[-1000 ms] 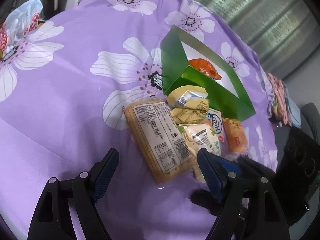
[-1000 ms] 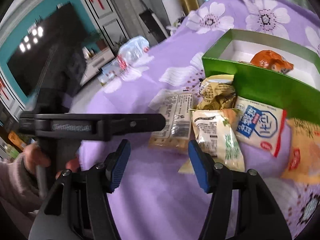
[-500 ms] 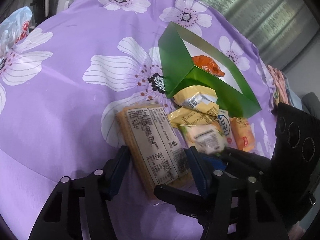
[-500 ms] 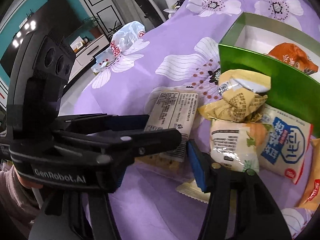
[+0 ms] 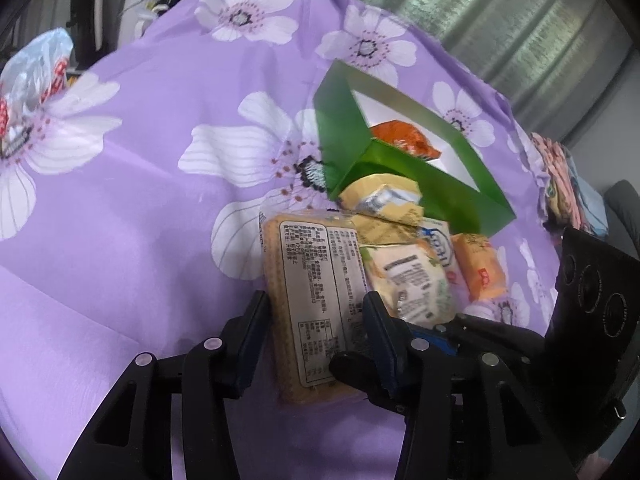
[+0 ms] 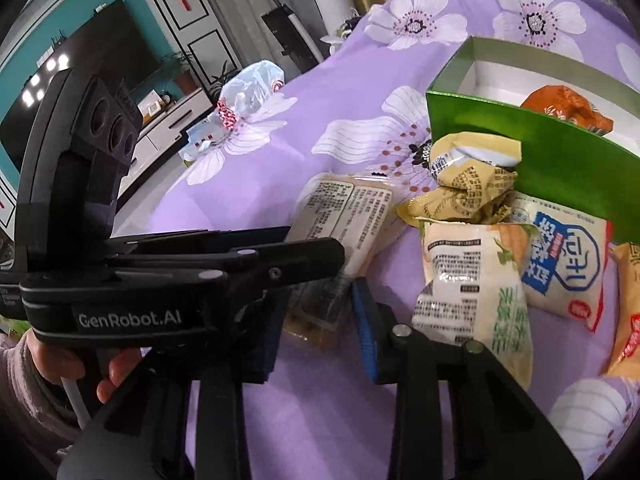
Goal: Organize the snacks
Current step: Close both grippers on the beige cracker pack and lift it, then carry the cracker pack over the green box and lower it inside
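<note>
While both jaws close, cracker packet sits near green box.

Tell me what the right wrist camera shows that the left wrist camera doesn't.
Only the right wrist view: a television on a teal wall, and the hand holding the left gripper.
Only the left wrist view: silvery curtains.
Both: the green box, the cracker pack with both grippers' jaws closing around it, loose snack packets and the purple flowered cloth.
</note>
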`<action>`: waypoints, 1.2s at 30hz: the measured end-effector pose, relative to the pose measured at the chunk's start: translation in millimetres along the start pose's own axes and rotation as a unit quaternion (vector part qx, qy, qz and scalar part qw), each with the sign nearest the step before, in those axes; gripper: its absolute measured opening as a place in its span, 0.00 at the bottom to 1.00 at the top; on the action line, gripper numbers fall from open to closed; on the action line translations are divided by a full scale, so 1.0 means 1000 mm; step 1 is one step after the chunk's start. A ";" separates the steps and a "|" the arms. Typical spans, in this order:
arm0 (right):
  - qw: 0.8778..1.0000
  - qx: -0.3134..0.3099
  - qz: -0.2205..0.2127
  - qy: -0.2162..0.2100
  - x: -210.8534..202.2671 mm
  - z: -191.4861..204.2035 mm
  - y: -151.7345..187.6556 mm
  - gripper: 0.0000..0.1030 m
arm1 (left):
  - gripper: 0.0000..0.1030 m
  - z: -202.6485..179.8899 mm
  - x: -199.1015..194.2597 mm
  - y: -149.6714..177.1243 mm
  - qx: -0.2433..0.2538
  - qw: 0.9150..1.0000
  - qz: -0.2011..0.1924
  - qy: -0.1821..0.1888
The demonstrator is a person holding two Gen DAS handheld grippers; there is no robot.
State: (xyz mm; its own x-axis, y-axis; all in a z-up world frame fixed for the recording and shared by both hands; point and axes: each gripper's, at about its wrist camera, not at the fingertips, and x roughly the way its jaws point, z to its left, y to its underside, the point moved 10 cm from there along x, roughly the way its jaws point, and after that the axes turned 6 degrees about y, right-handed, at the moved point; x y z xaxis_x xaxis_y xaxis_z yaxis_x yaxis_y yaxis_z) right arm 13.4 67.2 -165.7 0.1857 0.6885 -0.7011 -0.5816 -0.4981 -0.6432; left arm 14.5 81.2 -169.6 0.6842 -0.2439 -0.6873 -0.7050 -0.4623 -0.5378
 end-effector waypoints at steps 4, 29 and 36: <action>1.000 -0.002 -0.016 0.010 -0.012 0.004 -0.001 0.32 | 0.47 -0.013 -0.010 -0.004 0.013 1.000 -0.013 -0.002; 0.989 0.022 -0.137 0.055 -0.107 -0.029 -0.038 0.32 | 0.47 -0.119 -0.023 -0.055 0.126 0.990 -0.054 0.021; 0.985 0.039 -0.151 0.072 -0.120 -0.059 -0.043 0.32 | 0.47 -0.147 -0.004 -0.068 0.148 0.987 -0.047 0.033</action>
State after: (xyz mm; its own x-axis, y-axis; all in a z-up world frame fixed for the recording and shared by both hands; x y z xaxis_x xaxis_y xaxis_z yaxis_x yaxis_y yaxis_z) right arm 62.9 -25.2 -71.9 0.4670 0.7138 -0.5219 -0.5400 -0.2372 -0.8075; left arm 87.0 -11.4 -58.4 0.7536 -0.2709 -0.5989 -0.6540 -0.2180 -0.7244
